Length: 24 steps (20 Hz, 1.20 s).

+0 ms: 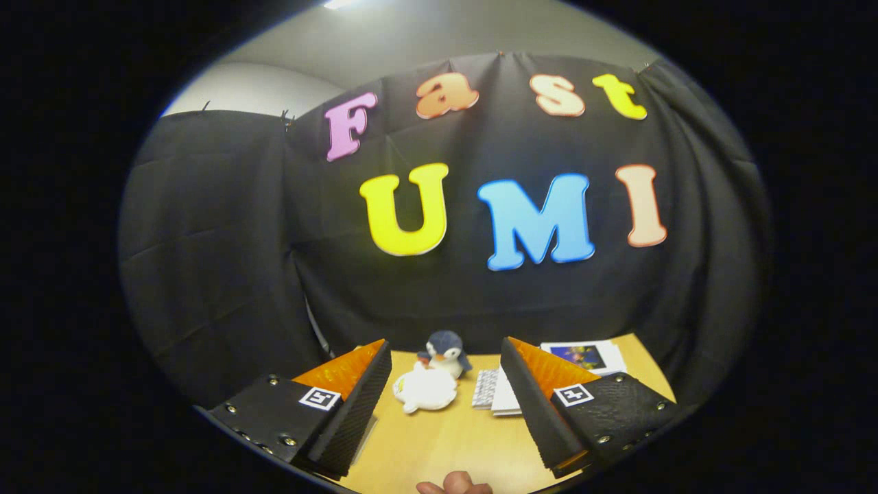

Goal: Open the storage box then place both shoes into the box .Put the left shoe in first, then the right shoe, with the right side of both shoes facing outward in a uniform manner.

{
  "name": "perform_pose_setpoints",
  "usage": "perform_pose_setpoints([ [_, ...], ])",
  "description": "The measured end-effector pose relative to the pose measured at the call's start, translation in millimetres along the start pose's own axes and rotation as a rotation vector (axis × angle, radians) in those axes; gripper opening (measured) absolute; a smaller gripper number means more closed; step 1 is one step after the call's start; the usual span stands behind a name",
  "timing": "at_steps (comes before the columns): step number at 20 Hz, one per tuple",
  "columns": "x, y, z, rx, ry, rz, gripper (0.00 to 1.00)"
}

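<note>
My gripper point(446, 374) is held high above a wooden table point(446, 439), pointing toward the booth's back wall. Its two fingers stand wide apart with nothing between them, so it is open. Beyond the fingers, near the table's far edge, a white plush toy point(425, 390) lies on the wood. A small penguin plush point(444, 351) stands just behind it.
A printed booklet or card point(495, 394) lies beside the right finger, and a white sheet with a picture point(584, 357) sits further right at the table's back. Part of a person's hand point(454, 484) shows at the near edge. Black cloth walls close the table in.
</note>
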<state>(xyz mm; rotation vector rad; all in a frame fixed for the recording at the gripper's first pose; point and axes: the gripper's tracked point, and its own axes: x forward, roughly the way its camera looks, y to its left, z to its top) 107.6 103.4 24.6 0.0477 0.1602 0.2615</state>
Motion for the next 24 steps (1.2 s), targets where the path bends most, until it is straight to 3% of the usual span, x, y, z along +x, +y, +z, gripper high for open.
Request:
perform_pose_setpoints([
  [4, -37, -20, 30, -0.02, -0.152, -0.09, 0.97],
  [11, -73, -28, 10, -0.002, -0.177, -0.16, 0.98],
  [21, -70, -46, 25, -0.032, -0.205, -0.12, 0.98],
  [24, -60, -53, 8, -0.054, -0.204, -0.055, 0.98],
])
